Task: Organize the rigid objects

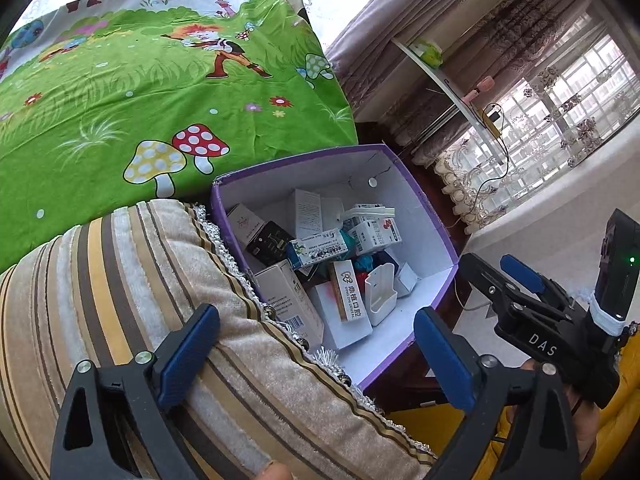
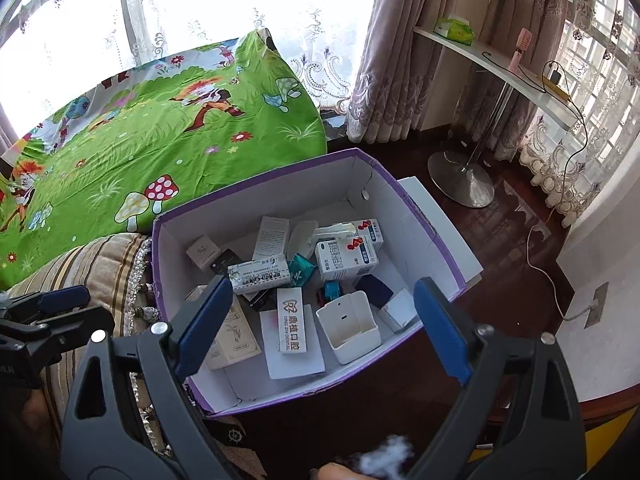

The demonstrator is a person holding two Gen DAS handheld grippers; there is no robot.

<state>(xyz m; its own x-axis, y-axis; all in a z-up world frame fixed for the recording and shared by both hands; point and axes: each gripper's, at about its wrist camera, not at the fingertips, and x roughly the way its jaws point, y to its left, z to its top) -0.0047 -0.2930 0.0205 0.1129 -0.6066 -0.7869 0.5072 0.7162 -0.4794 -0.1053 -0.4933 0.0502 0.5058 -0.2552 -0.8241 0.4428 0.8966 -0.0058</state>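
Dental carton (image 2: 293, 320) reads "DING ZHI DENTAL".

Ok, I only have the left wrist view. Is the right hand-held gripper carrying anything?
Observer: No. The right hand-held gripper is open above the purple box, with nothing between its pads.
Operator: And the white holder in the box, is anything inside it?
Observer: The right wrist view looks into the white holder from above, and it appears empty.
Operator: Anything on the floor past the box?
Observer: Yes, the round metal base of a stand sits on the dark floor, beyond the box's far right corner.
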